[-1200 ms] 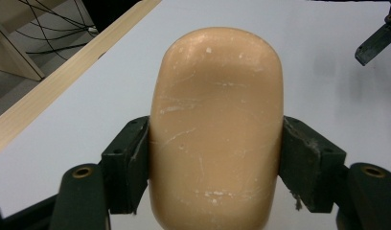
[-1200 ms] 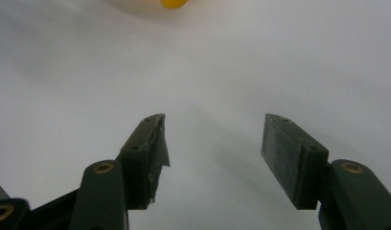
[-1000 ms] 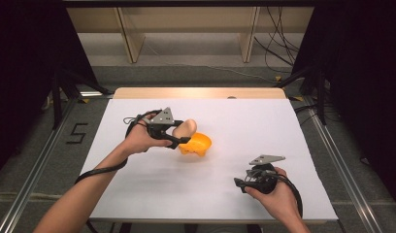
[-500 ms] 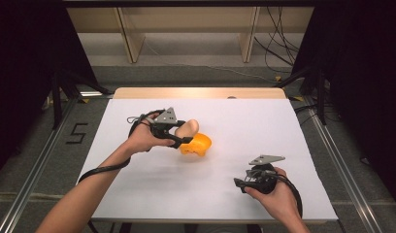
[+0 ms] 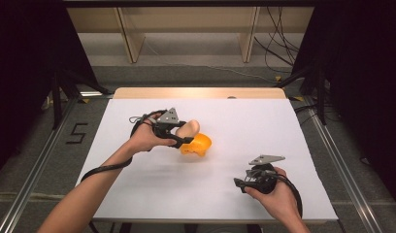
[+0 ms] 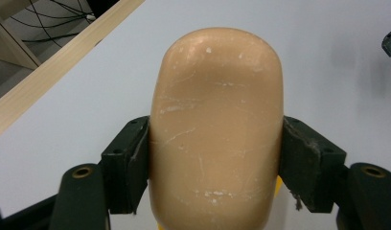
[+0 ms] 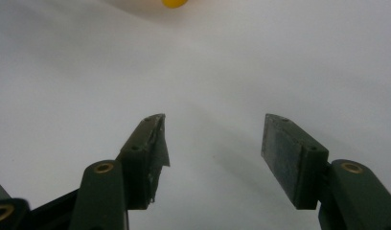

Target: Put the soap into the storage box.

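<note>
I see the left gripper (image 6: 215, 153) pinching the tan rounded piece (image 6: 216, 124) between both pads, an orange object (image 5: 198, 144) just beyond. Right gripper (image 7: 212, 158) spread, nothing between its fingers.

Between the left gripper's (image 6: 215, 158) jaws, the tan rounded piece (image 6: 216, 129) runs off the bottom edge, hiding nearly all the orange object (image 5: 197, 144) behind it.
</note>
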